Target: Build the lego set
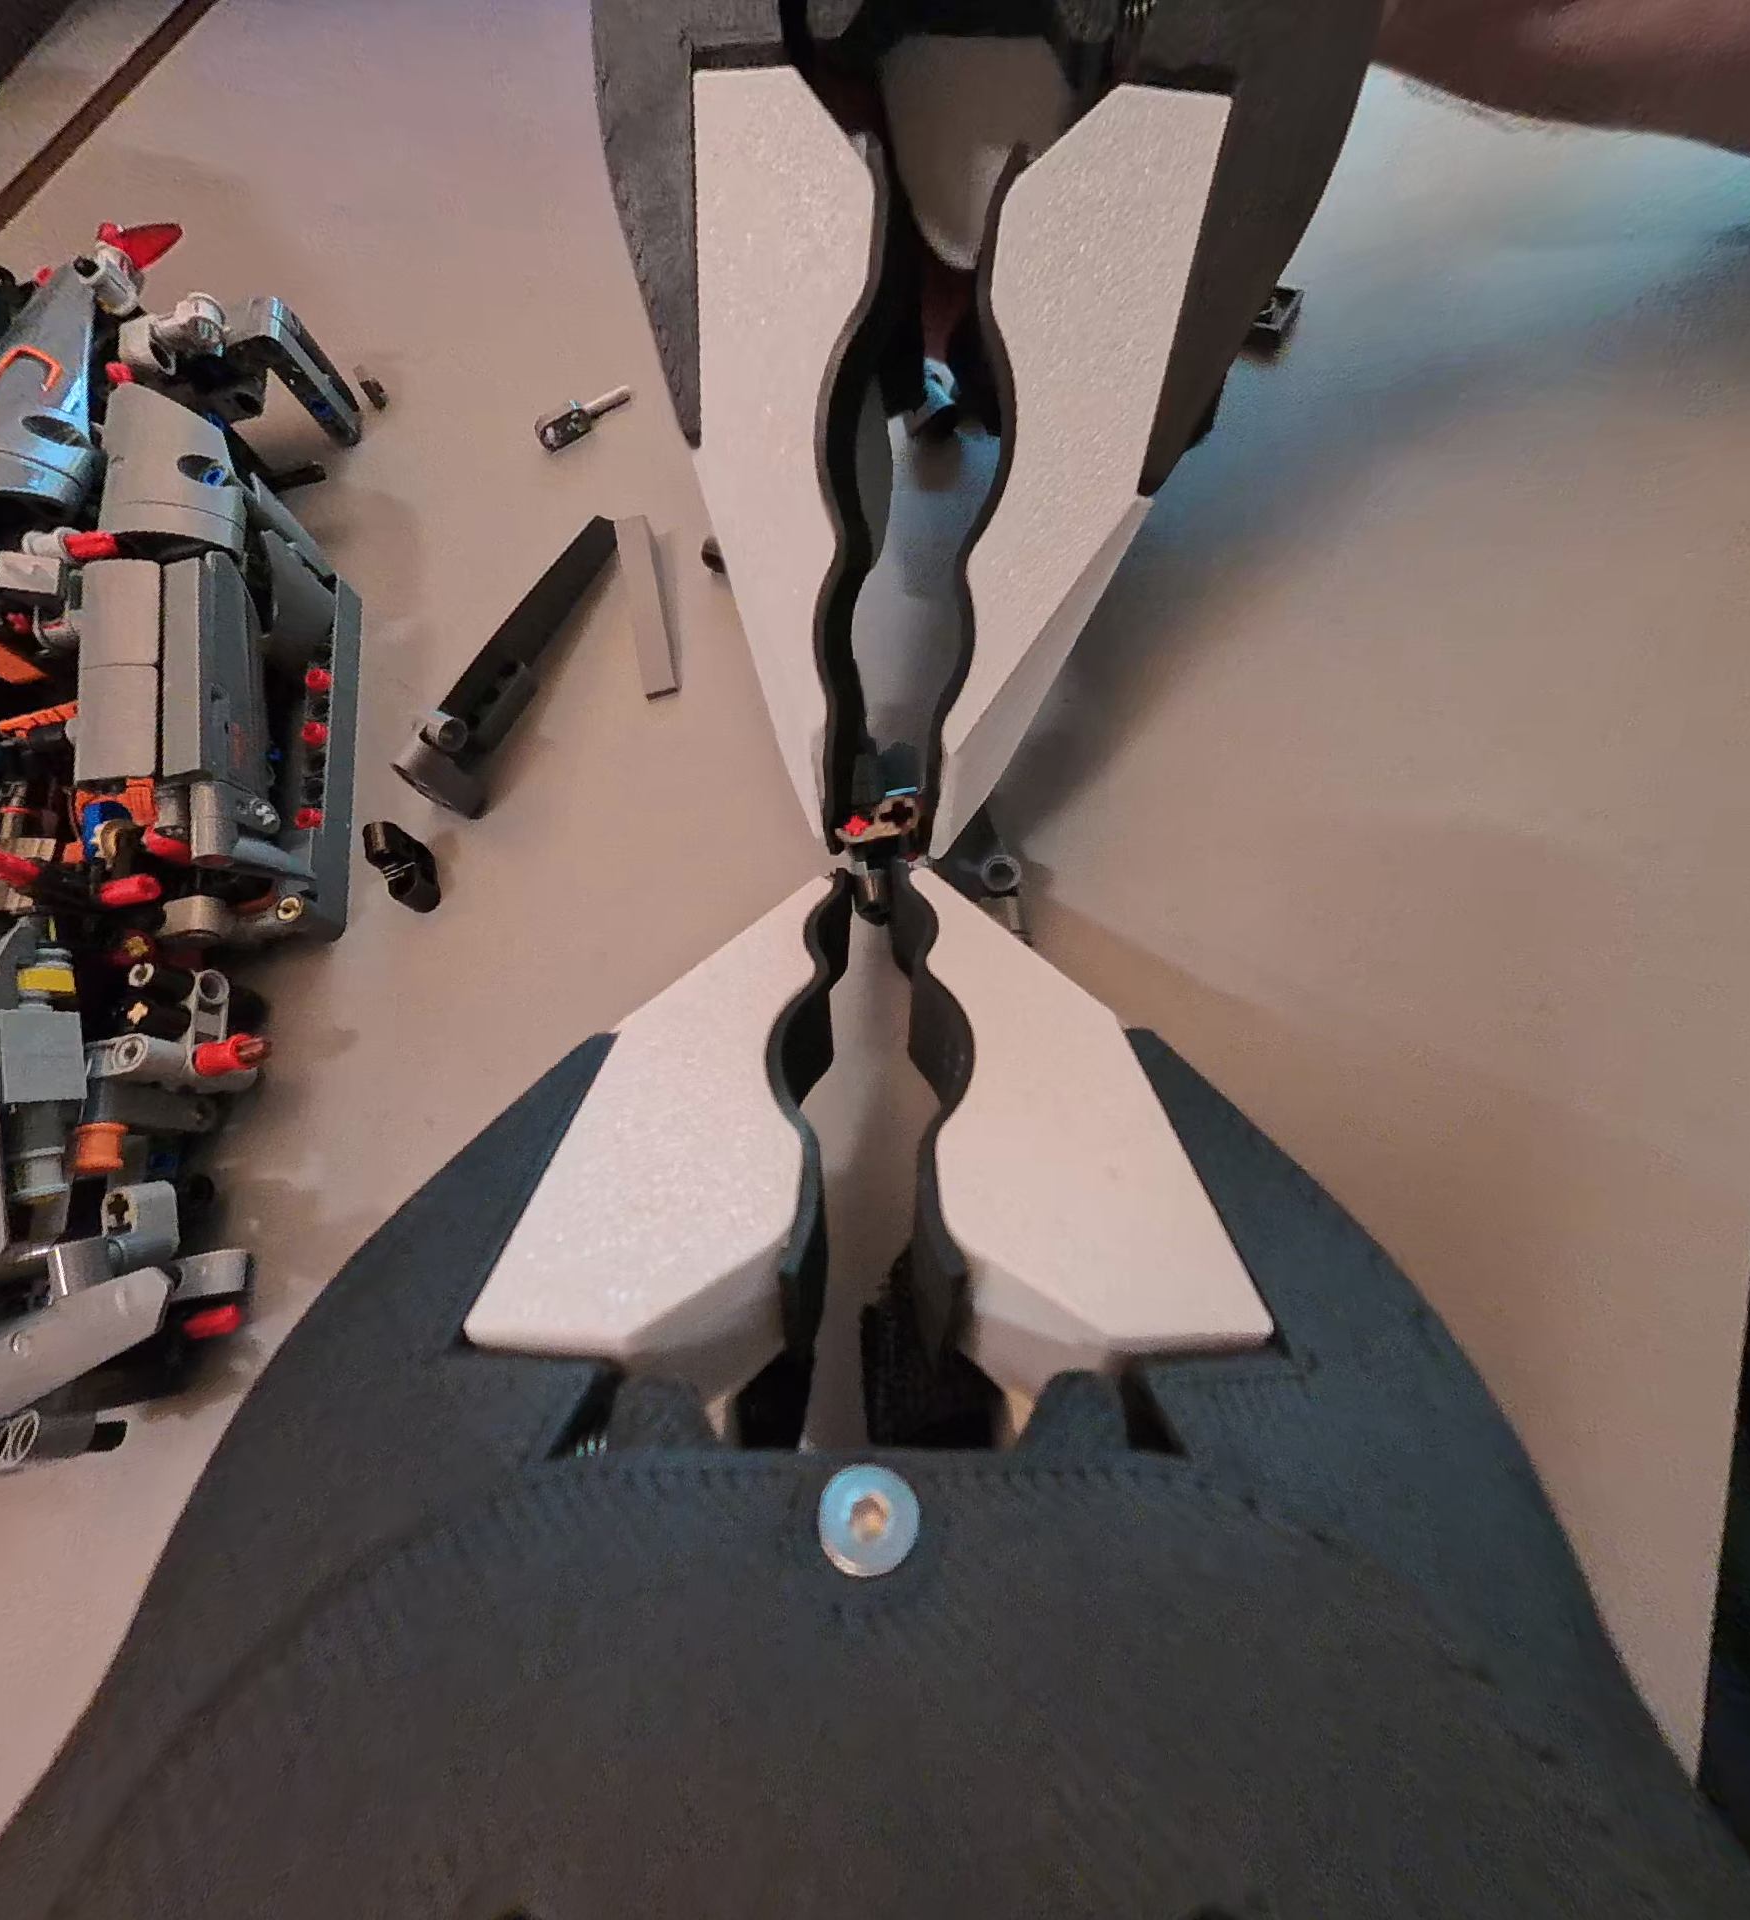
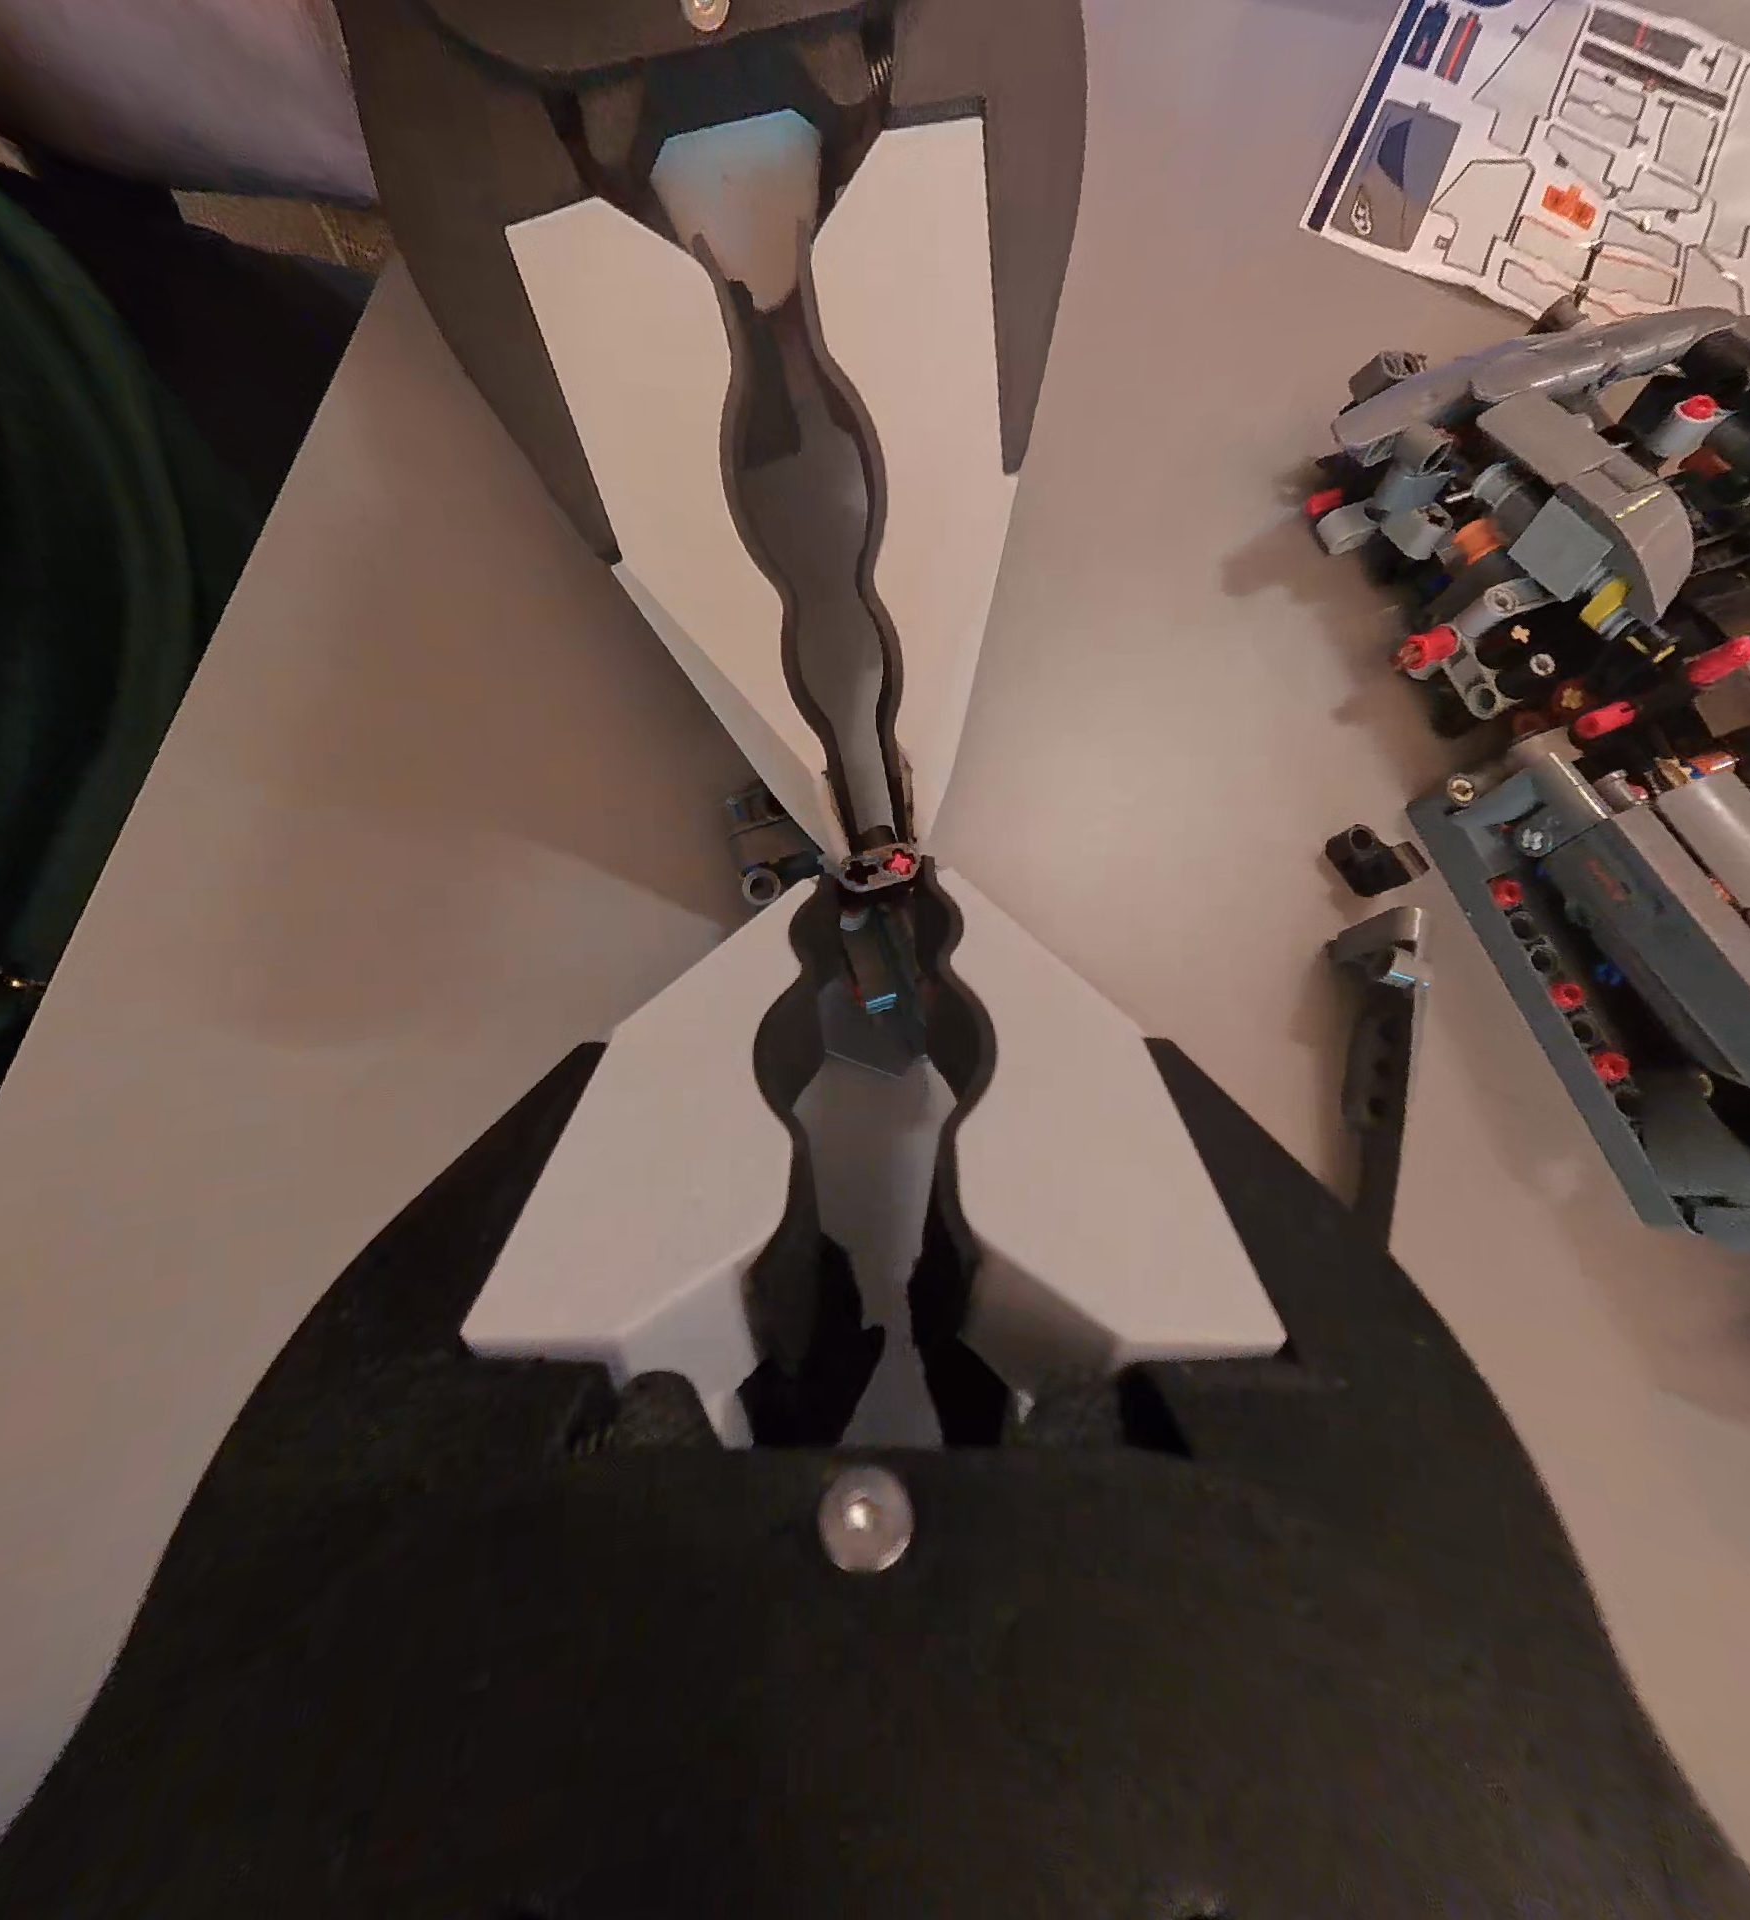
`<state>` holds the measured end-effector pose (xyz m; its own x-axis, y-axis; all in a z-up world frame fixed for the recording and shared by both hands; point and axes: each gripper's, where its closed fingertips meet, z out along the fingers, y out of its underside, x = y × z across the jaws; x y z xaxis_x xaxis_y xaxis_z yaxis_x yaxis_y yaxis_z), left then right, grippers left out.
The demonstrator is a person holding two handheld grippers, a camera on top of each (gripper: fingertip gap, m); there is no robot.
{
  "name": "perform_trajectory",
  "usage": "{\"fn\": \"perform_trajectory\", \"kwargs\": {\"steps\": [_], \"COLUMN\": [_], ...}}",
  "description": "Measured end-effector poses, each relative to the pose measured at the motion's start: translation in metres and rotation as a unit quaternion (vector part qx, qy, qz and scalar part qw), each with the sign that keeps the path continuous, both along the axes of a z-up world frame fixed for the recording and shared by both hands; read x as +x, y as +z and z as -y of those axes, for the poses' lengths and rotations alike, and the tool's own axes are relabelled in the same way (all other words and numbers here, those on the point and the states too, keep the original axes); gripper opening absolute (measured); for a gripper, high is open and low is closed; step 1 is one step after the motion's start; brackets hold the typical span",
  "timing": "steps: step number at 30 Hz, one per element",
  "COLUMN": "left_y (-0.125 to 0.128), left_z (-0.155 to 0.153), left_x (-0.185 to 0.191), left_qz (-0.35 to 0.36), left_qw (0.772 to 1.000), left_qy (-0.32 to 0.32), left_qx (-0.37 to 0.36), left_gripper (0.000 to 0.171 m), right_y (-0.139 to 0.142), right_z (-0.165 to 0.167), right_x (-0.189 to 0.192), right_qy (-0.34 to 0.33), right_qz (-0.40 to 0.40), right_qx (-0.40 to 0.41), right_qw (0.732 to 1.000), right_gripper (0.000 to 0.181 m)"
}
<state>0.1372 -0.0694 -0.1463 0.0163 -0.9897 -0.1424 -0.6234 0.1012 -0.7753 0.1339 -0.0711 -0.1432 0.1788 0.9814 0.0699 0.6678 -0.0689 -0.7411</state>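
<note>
Left wrist view shows my left gripper (image 1: pixel 876 902) and right gripper (image 1: pixel 886 821) meeting tip to tip above the table (image 1: pixel 1370 831), jaws of both pinching a small connector assembly (image 1: pixel 886 821). Misaligned pushing could, I judge, pop it loose.

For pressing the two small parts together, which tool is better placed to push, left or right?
Probably the right tool: its black part sits deeper between its fingers; the left tool pinches its pin only at the tips.
</note>
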Motion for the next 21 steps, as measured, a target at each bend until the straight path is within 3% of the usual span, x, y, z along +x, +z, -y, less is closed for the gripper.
{"fn": "perform_trajectory", "kwargs": {"steps": [7, 13, 21], "left_y": [0.024, 0.015, 0.011], "left_z": [0.0, 0.002, 0.002], "left_x": [0.001, 0.004, 0.003], "left_qz": [0.058, 0.04, 0.018], "left_qw": [0.998, 0.998, 1.0], "left_qy": [0.004, 0.003, 0.003], "left_qx": [-0.039, -0.047, -0.004], "left_gripper": [0.005, 0.0, 0.0], "right_y": [0.0, 0.0, -0.003], "right_z": [0.001, 0.002, 0.002], "right_x": [-0.001, 0.0, 0.0], "right_qy": [-0.004, -0.002, 0.001], "right_qz": [-0.028, -0.029, -0.016], "right_qx": [0.009, 0.006, 0.008], "right_qw": [1.0, 1.0, 1.0], "right_gripper": [0.011, 0.011, 0.011]}}
